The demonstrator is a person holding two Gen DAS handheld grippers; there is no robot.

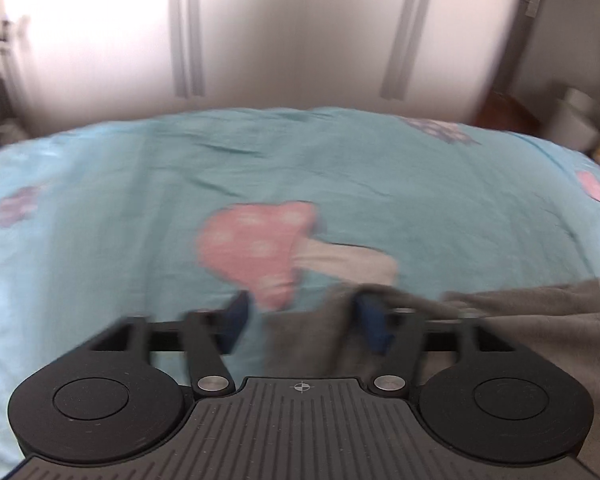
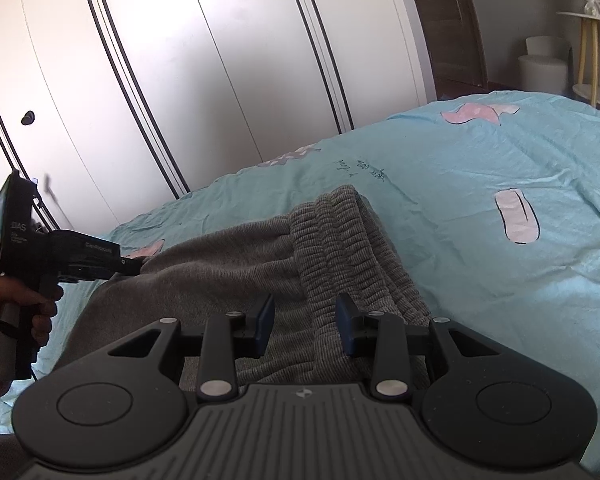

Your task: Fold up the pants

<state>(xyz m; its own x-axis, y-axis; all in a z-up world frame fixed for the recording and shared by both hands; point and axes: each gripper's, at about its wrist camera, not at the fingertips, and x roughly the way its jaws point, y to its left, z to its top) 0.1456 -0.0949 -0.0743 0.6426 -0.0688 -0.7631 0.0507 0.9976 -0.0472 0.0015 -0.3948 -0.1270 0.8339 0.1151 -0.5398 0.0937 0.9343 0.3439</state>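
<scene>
Pants: one gray pair (image 2: 260, 264) lies on the bed (image 2: 500, 184), near its close edge, ribbed waistband (image 2: 352, 248) bunched up.
Left fingers: my left gripper (image 1: 304, 316) is spread wide, with gray cloth draped over one finger (image 1: 374, 320); the view is blurry.
Right fingers: my right gripper (image 2: 305, 326) is apart, above the waistband, holding nothing.
Open room: lots of bare blue sheet to the right and far side.
Edges: the far bed edge meets the white wardrobe (image 2: 180, 80).
Count: one pair of pants, two grippers.
</scene>
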